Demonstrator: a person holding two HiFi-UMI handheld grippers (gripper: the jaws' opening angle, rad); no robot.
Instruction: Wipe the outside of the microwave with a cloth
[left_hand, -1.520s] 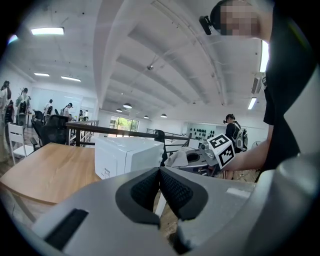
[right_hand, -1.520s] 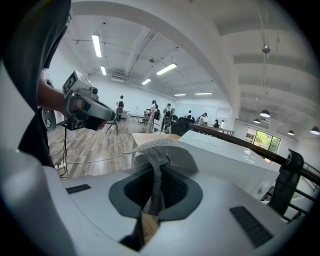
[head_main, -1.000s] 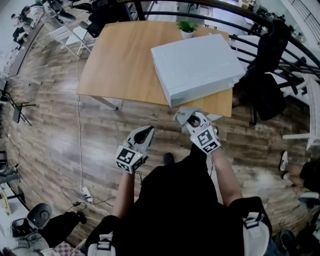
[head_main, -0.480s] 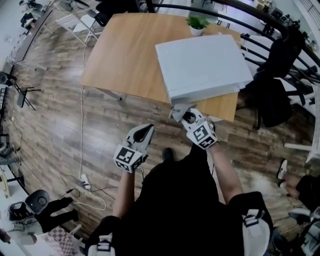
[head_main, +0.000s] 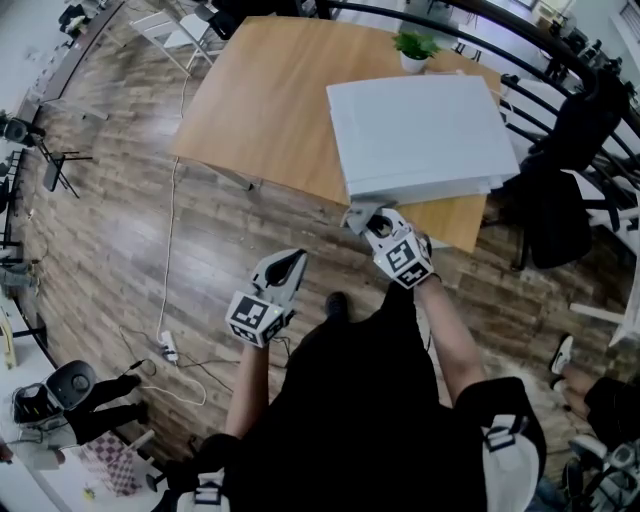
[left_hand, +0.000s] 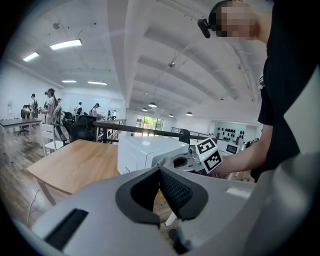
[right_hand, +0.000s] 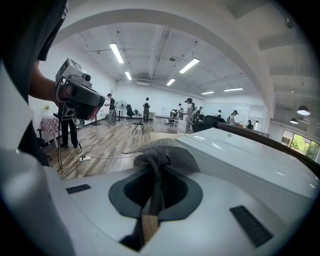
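Nearest the body, the left gripper (head_main: 289, 263) is held over the wooden floor (head_main: 120, 260), well apart from the tabletop (head_main: 260, 100). Its jaws are seen pressed together with nothing between them. Further out, the right gripper (head_main: 369, 223) is raised to the near face of the white microwave (head_main: 420, 130). Its jaws are clamped on a bunched fold of grey cloth (head_main: 357, 214), whose free part is spread against the microwave's lower front corner. The microwave is set on the wooden tabletop, close to its near edge, with a small potted plant (head_main: 414, 47) behind it.

Only a narrow fold is gripped, so the cloth could be dragged out of the jaws if it is pressed hard along the casing. The microwave is not braced by the left gripper, so it could be shifted across the tabletop by a firm sideways stroke. With little cloth ahead of the jaws, the casing might also be scraped by the jaws themselves.
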